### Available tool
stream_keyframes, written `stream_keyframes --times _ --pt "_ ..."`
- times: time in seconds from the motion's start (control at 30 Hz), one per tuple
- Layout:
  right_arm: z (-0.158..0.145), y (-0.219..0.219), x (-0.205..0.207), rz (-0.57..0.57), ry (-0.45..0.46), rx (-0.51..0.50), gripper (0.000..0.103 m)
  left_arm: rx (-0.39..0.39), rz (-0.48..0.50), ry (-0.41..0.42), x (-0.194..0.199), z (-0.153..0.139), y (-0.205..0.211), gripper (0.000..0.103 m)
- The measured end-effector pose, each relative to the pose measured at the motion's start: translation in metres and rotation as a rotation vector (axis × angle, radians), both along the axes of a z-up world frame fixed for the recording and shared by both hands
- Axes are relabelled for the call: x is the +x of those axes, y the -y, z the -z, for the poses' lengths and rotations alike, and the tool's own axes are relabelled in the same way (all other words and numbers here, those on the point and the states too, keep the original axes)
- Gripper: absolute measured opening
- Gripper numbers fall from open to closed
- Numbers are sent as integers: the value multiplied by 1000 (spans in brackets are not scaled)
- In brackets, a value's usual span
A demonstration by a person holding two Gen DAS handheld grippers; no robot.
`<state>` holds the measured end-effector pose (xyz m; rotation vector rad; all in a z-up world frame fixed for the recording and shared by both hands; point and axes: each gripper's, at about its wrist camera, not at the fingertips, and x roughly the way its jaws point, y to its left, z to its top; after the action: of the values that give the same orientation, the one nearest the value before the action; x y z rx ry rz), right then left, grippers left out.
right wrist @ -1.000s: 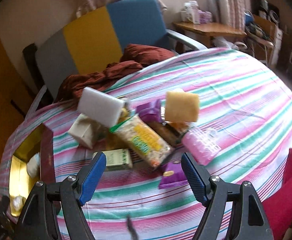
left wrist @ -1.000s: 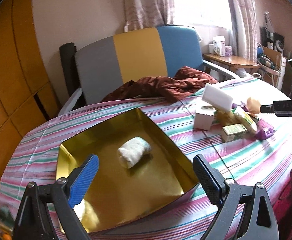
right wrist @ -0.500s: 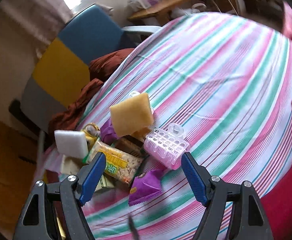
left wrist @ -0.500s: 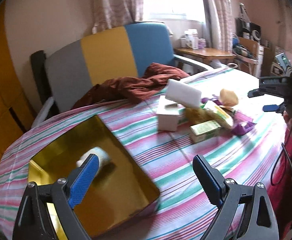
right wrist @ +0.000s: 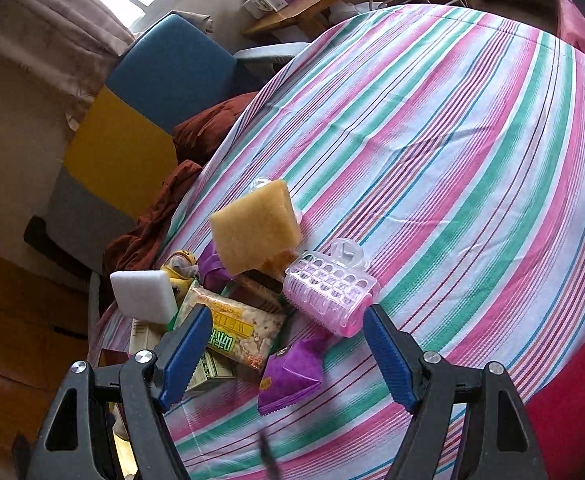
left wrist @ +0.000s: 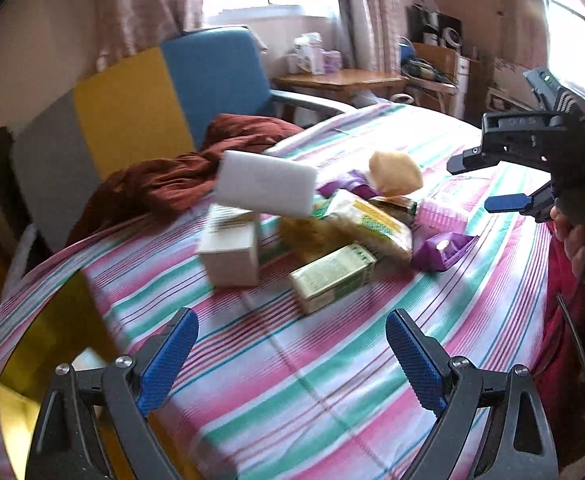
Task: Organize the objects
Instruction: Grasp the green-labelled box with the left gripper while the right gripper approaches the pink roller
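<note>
A pile of small items lies on the striped tablecloth point(left wrist: 300, 380). It holds a white sponge point(left wrist: 266, 188), a beige box point(left wrist: 230, 252), a green carton point(left wrist: 332, 276), a snack packet point(left wrist: 372, 224), a purple packet point(left wrist: 440, 250) and a yellow sponge point(left wrist: 394, 174). My left gripper point(left wrist: 288, 344) hangs open and empty before the pile, right of the gold tray point(left wrist: 52, 340). My right gripper point(right wrist: 288, 340) is open over the purple packet point(right wrist: 290, 376), near a pink plastic clip point(right wrist: 328, 296), the snack packet point(right wrist: 236, 332) and the yellow sponge point(right wrist: 254, 226). It shows at the right as the right gripper point(left wrist: 472, 184).
A chair point(left wrist: 152, 92) with grey, yellow and blue panels stands behind the table, with a dark red cloth point(left wrist: 180, 176) draped onto the table edge. A wooden side table point(left wrist: 340, 78) stands by the window. Red fabric point(right wrist: 572, 380) borders the table's right side.
The left view has swung right from the gold tray to the pile, and the white roll in the tray is out of sight. The right gripper has rolled and come closer to the pile.
</note>
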<state>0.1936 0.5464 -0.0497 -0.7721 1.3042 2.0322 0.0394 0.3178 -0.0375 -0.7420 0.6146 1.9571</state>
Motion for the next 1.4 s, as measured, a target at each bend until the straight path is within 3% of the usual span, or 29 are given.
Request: stream_keyframes --times 0.23,0.4,0.53,0.57,0.6,0.63,0.73,0.8,0.9,1.1,1.4 --pt "3 -2 0 -11 -14 -22 79 -35 99 -31 -9 17 -52 94" --pt "3 -2 -1 -16 -19 -27 79 -111 168 -67 -13 36 -84 94" --pt "4 -4 2 2 -28 -35 79 -138 188 -43 -19 50 -98 94" --pt "5 -4 3 10 -30 -36 79 -147 192 -34 -19 54 -101 89" --pt "5 -5 6 24 -31 -38 79 -160 194 -24 -19 57 -101 71" --pt "5 -6 7 34 -29 -39 79 -174 200 4 -20 60 -102 60" --pt "8 -9 6 54 6 -51 79 -166 179 41 -19 64 -93 48" --pt "10 -12 1 59 56 -54 79 -159 160 77 -19 63 -85 30" --pt "16 -18 -11 63 111 -56 79 -139 113 140 -19 63 -68 30" --pt "32 -26 -34 25 218 -66 79 -108 87 177 -8 60 -34 30" --pt "43 -31 -45 -3 269 -73 80 -60 33 231 -8 64 -7 30"
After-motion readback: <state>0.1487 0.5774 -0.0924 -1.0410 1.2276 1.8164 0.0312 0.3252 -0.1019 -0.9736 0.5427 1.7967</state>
